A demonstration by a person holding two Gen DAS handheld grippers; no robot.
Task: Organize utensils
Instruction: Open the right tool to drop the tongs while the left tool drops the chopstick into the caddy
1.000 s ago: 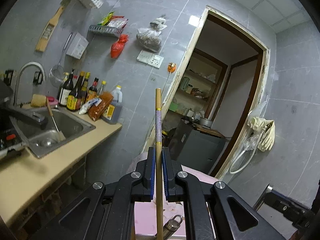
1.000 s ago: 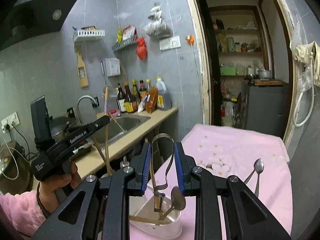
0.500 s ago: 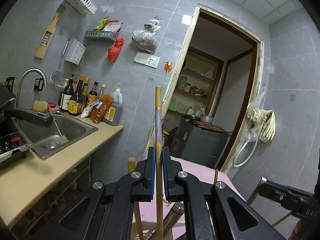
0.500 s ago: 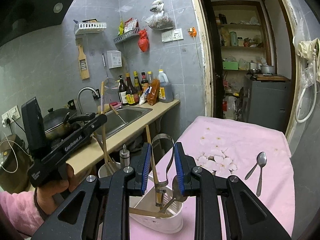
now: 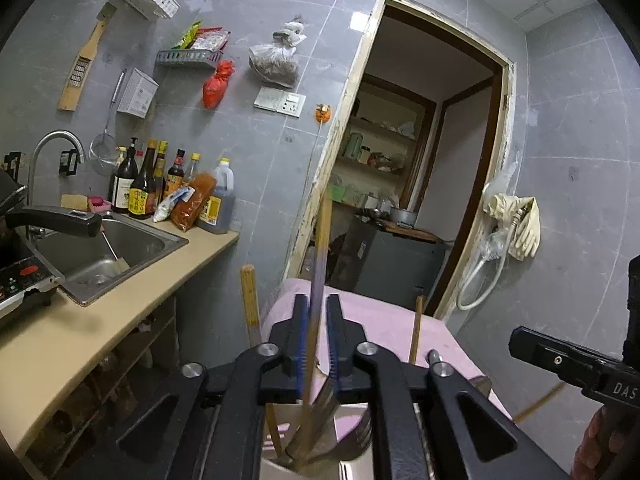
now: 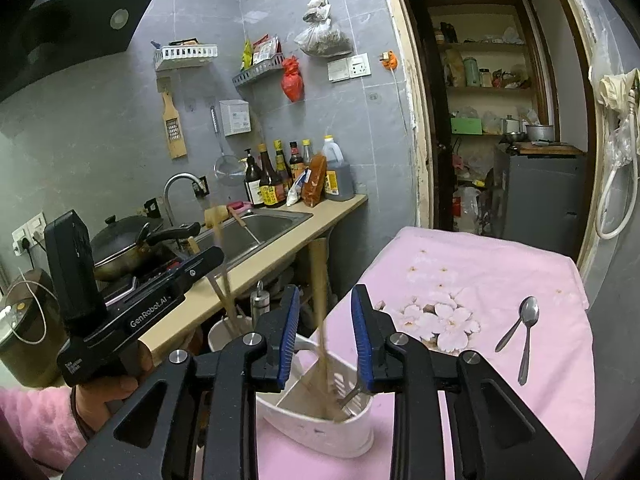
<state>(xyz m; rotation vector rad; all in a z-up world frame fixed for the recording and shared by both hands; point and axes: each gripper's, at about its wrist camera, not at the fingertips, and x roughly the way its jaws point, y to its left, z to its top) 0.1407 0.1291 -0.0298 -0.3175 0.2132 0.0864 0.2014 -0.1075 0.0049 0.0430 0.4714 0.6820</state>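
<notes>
Utensils (image 6: 326,372) upright in white holder (image 6: 320,428) on pink cloth (image 6: 480,280)

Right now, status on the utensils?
Left claw opening, chopstick between, tipping into holder. Right claw open, empty, by holder. Two spoons on cloth. Nothing in the way.

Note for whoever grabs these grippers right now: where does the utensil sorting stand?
Left gripper: jaws opening, with a blurred chopstick loose between them, its lower end in the white utensil holder.
Right gripper: open and empty, over the holder.
Done: chopsticks and some metal utensils stand in the holder.
Left: two spoons still lie on the pink cloth; they likely go in next.
</notes>
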